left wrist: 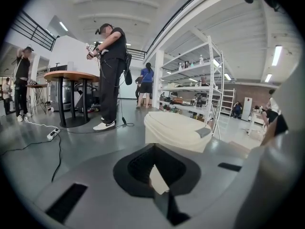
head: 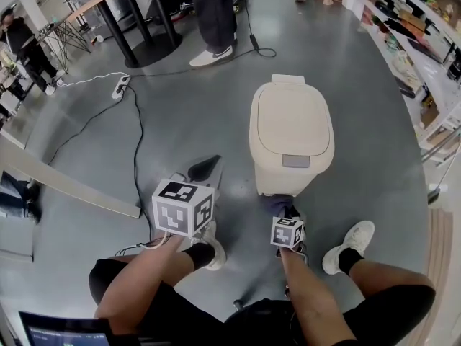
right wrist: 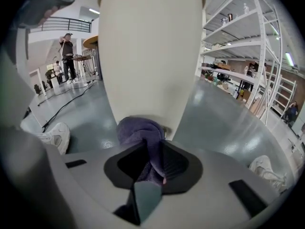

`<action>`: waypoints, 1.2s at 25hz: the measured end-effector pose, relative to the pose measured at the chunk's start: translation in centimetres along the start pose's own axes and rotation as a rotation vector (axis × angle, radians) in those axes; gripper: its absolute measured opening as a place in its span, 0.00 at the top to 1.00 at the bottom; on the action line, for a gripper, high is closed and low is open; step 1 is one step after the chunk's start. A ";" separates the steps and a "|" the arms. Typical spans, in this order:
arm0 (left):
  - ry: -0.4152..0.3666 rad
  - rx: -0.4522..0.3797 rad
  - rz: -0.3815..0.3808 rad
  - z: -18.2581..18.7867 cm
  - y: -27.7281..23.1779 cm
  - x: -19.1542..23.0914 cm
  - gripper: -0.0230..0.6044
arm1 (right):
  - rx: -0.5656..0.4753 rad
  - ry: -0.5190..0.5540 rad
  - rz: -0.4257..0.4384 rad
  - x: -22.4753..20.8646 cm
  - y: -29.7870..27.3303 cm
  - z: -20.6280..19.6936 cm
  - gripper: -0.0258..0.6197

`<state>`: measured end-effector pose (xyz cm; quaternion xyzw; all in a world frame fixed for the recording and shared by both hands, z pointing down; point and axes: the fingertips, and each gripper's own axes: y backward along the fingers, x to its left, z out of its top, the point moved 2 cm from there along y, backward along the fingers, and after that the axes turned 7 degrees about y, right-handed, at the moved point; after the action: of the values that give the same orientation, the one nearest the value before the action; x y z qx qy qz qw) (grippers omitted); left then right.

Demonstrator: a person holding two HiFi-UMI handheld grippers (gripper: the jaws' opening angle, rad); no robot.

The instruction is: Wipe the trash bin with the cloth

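A cream trash bin (head: 292, 132) with its lid down stands on the grey floor ahead of me. My right gripper (head: 282, 211) is low at the bin's near side, shut on a purple cloth (head: 276, 203). In the right gripper view the bunched cloth (right wrist: 140, 131) presses against the bin's wall (right wrist: 152, 51) near its base, held by the right gripper (right wrist: 151, 149). My left gripper (head: 205, 168) hangs left of the bin, apart from it, its dark jaws together and holding nothing. The left gripper view shows the bin (left wrist: 176, 130) beyond that gripper (left wrist: 153, 152).
A power strip (head: 119, 86) and a black cable (head: 135, 146) lie on the floor at the left. A person's legs (head: 214, 13) stand behind the bin beside a round-based table (head: 137, 20). Shelving (head: 421, 42) lines the right. My shoes (head: 349, 244) flank the grippers.
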<state>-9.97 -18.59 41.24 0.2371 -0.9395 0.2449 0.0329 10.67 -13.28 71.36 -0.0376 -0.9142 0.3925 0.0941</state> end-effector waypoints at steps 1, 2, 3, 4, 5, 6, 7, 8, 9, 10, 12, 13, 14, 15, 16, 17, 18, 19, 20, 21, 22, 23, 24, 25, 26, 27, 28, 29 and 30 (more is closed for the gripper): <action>-0.005 0.009 0.000 -0.2 -0.1 -0.1 0.97 | 0.000 -0.008 -0.011 -0.9 0.1 0.0 0.84; -0.009 0.018 -0.001 -0.5 -0.2 -0.3 0.97 | 0.001 -0.014 -0.021 -1.7 0.2 -0.1 0.84; -0.011 0.026 -0.001 -0.7 -0.3 -0.5 0.97 | 0.005 -0.017 -0.028 -2.4 0.3 -0.2 0.84; -0.013 0.032 -0.002 -0.9 -0.4 -0.6 0.97 | 0.009 -0.018 -0.035 -3.1 0.4 -0.4 0.84; -0.014 0.034 -0.003 -0.9 -0.5 -0.8 0.97 | 0.013 -0.018 -0.043 -3.7 0.5 -0.7 0.84; -0.015 0.034 -0.004 -0.9 -0.6 -0.9 0.97 | 0.016 -0.019 -0.050 -4.3 0.6 -0.9 0.84; -0.015 0.033 -0.006 -0.8 -0.7 -1.1 0.97 | 0.019 -0.020 -0.057 -4.8 0.6 -1.2 0.84; -0.016 0.032 -0.008 -0.7 -0.9 -1.3 0.97 | 0.021 -0.022 -0.062 -5.2 0.7 -1.4 0.84; -0.018 0.031 -0.010 -0.5 -1.0 -1.4 0.97 | 0.022 -0.024 -0.066 -5.5 0.7 -1.5 0.84; -0.020 0.031 -0.011 -0.4 -1.2 -1.6 0.97 | 0.022 -0.025 -0.069 -5.8 0.8 -1.6 0.84; -0.017 0.030 -0.019 -0.1 -1.5 -2.2 0.97 | 0.012 -0.024 -0.070 -6.3 1.2 -1.5 0.84; -0.008 0.026 -0.030 0.1 -1.5 -2.8 0.97 | 0.002 -0.022 -0.069 -6.5 1.5 -1.2 0.84; 0.006 0.015 -0.047 0.6 -1.4 -3.6 0.97 | -0.011 -0.019 -0.064 -6.6 1.9 -0.9 0.84; 0.019 -0.003 -0.071 1.4 -1.2 -4.6 0.97 | -0.028 -0.012 -0.055 -6.7 2.5 -0.5 0.84; 0.027 -0.028 -0.097 2.3 -0.9 -5.7 0.97 | -0.048 -0.001 -0.045 -6.8 3.2 -0.1 0.84; 0.030 -0.057 -0.123 3.4 -0.6 -6.8 0.97 | -0.070 0.010 -0.040 -6.9 3.9 0.3 0.84; 0.031 -0.085 -0.145 4.5 -0.3 -7.9 0.97 | -0.092 0.011 -0.040 -7.3 4.7 0.7 0.84; 0.034 -0.112 -0.161 5.7 -0.2 -8.7 0.97 | -0.115 0.002 -0.043 -7.9 5.4 1.3 0.84; 0.039 -0.136 -0.173 6.9 -0.1 -9.5 0.97 | -0.140 -0.014 -0.047 -8.6 6.1 1.9 0.84; 0.048 -0.157 -0.182 8.0 -0.1 -10.2 0.97 | -0.168 -0.033 -0.054 -9.5 6.7 2.6 0.84; 0.063 -0.176 -0.193 9.2 -0.1 -10.9 0.97 | -0.193 -0.050 -0.062 -10.5 7.4 3.2 0.84; 0.082 -0.195 -0.207 10.2 -0.1 -11.8 0.97 | -0.209 -0.063 -0.069 -11.5 8.1 3.8 0.84; 0.099 -0.214 -0.223 11.2 0.0 -12.8 0.97 | -0.221 -0.068 -0.072 -12.5 8.8 4.5 0.84; 0.106 -0.232 -0.237 12.2 0.1 -14.0 0.97 | -0.235 -0.066 -0.074 -13.5 9.6 5.4 0.84; 0.103 -0.246 -0.245 13.0 0.0 -15.0 0.97 | -0.250 -0.062 -0.075 -14.5 10.4 6.3 0.84; 0.095 -0.256 -0.244 13.8 -0.1 -16.0 0.97 | -0.267 -0.058 -0.075 -15.5 11.1 7.5 0.84; 0.087 -0.260 -0.235 14.4 -0.3 -16.7 0.97 | -0.284 -0.054 -0.071 -16.6 11.9 8.8 0.84; 0.082 -0.259 -0.220 15.0 -0.5 -17.1 0.97 | -0.299 -0.054 -0.059 -17.6 12.6 10.2 0.84; 0.081 -0.254 -0.204 15.5 -0.8 -17.4 0.97 | -0.313 -0.056 -0.039 -18.5 13.4 11.7 0.84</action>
<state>6.63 -19.16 24.89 0.3153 -0.9319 0.1286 0.1251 26.36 -14.97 51.13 -0.0231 -0.9670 0.2442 0.0694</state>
